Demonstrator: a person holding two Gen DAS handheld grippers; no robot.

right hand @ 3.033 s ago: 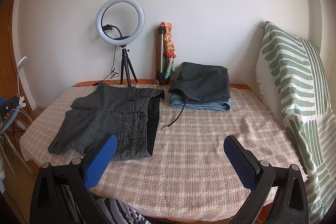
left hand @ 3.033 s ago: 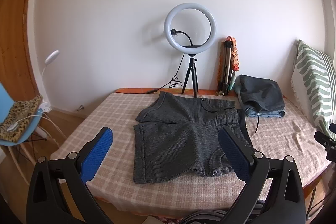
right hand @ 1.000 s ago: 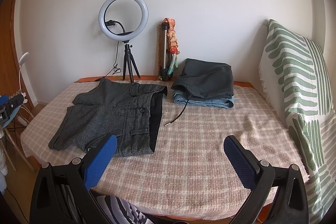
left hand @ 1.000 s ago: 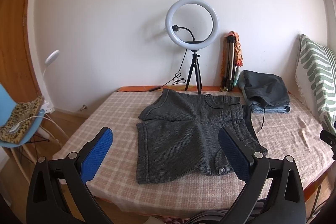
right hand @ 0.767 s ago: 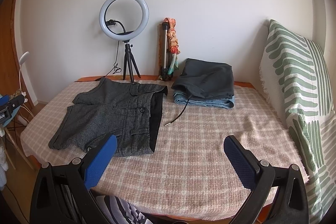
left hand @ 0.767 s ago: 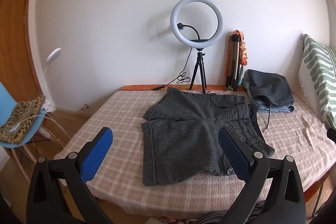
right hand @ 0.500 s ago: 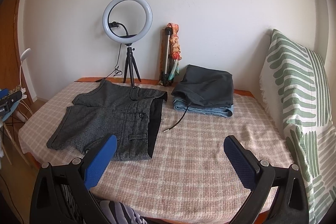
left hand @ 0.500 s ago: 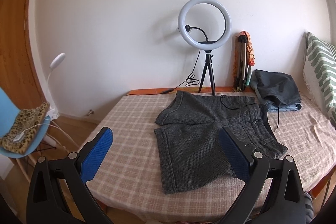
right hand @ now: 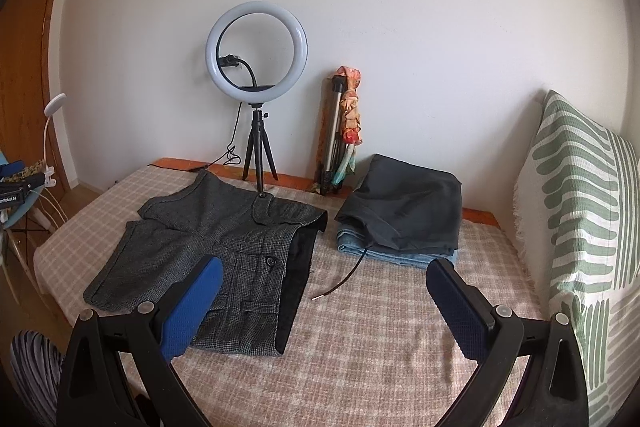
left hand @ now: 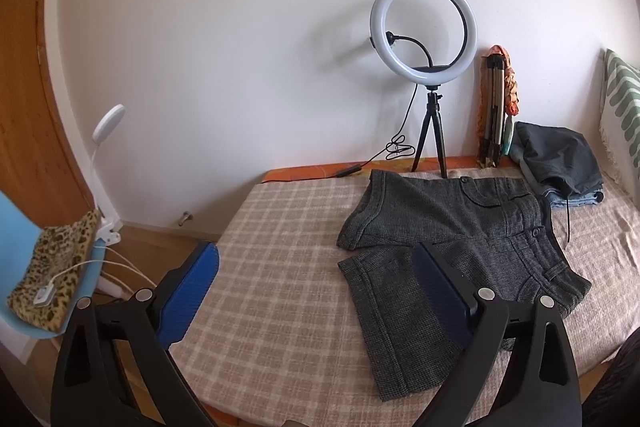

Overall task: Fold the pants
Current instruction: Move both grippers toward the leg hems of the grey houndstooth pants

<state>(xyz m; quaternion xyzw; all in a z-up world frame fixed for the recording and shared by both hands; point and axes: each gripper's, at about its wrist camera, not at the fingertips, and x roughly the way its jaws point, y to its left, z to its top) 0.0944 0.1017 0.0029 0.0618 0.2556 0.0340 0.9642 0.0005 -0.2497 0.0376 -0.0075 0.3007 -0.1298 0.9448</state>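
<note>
Dark grey short pants lie flat and unfolded on the bed's checked cover, legs to the left, waistband to the right. They also show in the right wrist view. My left gripper is open and empty, held above the bed's near left part, left of the pant legs. My right gripper is open and empty, held above the near edge, just right of the waistband. Neither touches the cloth.
A stack of folded clothes with a loose cord sits at the back right. A ring light on a tripod and a folded tripod stand by the wall. A striped pillow is at the right. A blue chair stands left.
The left gripper has swung left, so the pants now lie further right in its view. The right gripper has moved slightly forward and left. Both stay open; the pants have not moved.
</note>
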